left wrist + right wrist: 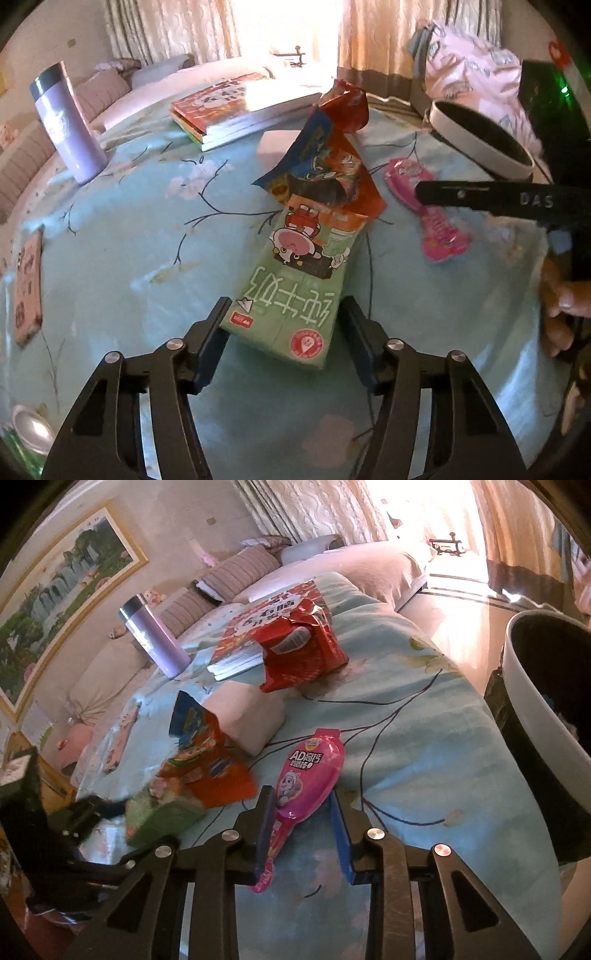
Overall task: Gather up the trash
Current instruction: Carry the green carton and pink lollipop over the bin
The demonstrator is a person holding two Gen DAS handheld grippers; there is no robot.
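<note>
Left wrist view, left hand-held gripper (284, 325): the jaws stand apart on both sides of the near end of the green milk carton (301, 288). The left pad looks to be against the carton's edge; on the right a small gap shows, so it is not yet clamped.
Right wrist view, right hand-held gripper (303, 830): the jaws are around the narrow handle end of the pink snack pack (303, 775). The left pad touches it; if the right pad presses, I cannot tell.
Where the things lie: both are on the blue flowered bed cover (424, 757), the orange wrapper (328, 162) leaning on the carton's far end, the bin (546, 709) just beside the bed on the right.
Handling, carton: probably empty and light, with stiff card walls that dent under pressure; better to grip across the narrow sides near the end.
Handling, pink pack: thin glossy plastic, light and slippery; the narrow neck is a good place.
Long axis, carton: points away from the gripper, a little to the right.
Long axis, pink pack: runs from the gripper up and right, wide round end far.
</note>
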